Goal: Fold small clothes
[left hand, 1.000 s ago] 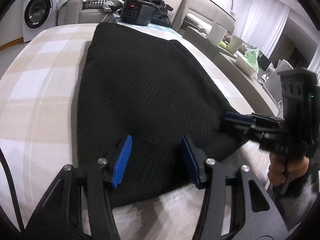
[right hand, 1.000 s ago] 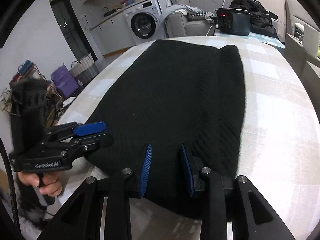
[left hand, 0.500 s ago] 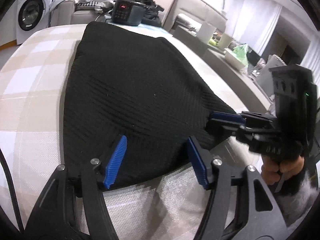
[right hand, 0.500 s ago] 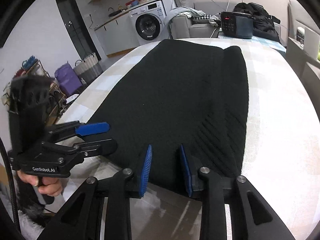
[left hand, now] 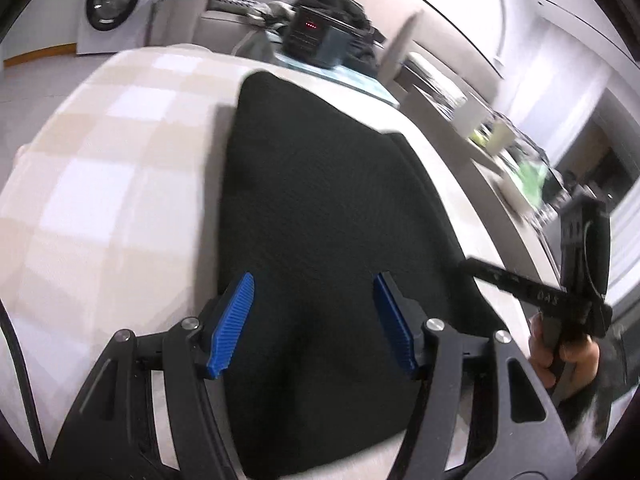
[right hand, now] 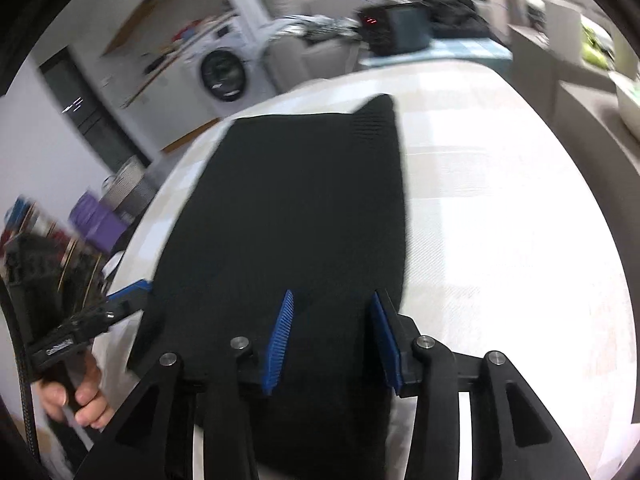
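The black knit garment (left hand: 328,248) lies flat on the checked table (left hand: 100,184), directly ahead of and beneath both of my tongs, its near hem running under the fingers. My left tongs (left hand: 312,324) stand apart with cloth showing between the blue pads, not pinched. My right tongs (right hand: 332,340) are opening, cloth below the gap and no pad pressing on it. Risk: if either pair closes too shallow, it may catch only the top layer, so the fold would drag unevenly. If the two sides lift out of step, the hem could skew. Motion blur suggests fast travel, which may scuff the cloth out of flat. The left view shows the garment's left edge and my right tongs (left hand: 492,276) at the right corner. The right view shows the rolled right edge and the left tongs (right hand: 128,296) beside the left corner.
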`<state>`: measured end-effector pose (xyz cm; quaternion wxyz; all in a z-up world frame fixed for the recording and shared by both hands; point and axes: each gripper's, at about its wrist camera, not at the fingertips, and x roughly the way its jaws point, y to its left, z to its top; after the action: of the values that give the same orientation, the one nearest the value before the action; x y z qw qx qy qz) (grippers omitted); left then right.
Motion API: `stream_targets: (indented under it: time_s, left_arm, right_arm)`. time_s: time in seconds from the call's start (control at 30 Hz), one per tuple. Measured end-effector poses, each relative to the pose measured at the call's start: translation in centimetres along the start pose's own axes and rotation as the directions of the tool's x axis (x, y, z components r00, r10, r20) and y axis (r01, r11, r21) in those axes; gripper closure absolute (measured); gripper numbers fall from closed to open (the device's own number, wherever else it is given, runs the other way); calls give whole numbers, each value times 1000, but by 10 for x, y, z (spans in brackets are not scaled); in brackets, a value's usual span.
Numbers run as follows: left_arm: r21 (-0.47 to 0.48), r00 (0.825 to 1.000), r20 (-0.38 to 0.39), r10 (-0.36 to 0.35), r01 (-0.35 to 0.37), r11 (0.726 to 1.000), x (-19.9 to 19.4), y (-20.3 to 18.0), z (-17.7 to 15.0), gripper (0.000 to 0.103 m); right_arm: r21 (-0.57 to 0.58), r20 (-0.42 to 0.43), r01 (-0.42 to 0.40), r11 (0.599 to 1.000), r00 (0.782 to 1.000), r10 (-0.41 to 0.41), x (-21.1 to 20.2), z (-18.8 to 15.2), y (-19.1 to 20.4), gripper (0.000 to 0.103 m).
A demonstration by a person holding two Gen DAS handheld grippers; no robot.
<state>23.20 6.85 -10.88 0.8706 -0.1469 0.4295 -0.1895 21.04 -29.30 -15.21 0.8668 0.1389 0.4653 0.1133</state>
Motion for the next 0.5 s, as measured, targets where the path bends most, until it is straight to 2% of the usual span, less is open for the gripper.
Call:
stream_targets:
  time_s: [0.07, 0.2, 0.27, 0.37, 0.5]
  left_arm:
    - [-16, 1000, -8, 16, -16, 1000, 13, 8, 16, 43]
    - [-50, 997, -58, 56, -59, 997, 46, 26, 37, 43]
    - [-59, 996, -74, 59, -64, 996, 51, 30, 41, 43]
    - [-57, 991, -99, 88, -94, 994, 56, 41, 43, 40]
    - [-34, 988, -104, 118, -122, 992, 58, 43, 44, 40]
  right_arm:
    - [47, -5, -24, 999, 1000, 25, 10, 12, -8, 60]
    - [62, -16, -40, 997, 999, 41, 25, 30, -10, 60]
    - [46, -21, -33, 998, 999, 34, 31, 34, -7, 60]
    - [-43, -52, 23, 999, 998, -25, 39, 35, 2, 62]
    - [-68, -62, 25, 997, 998, -29, 37, 34, -8, 64]
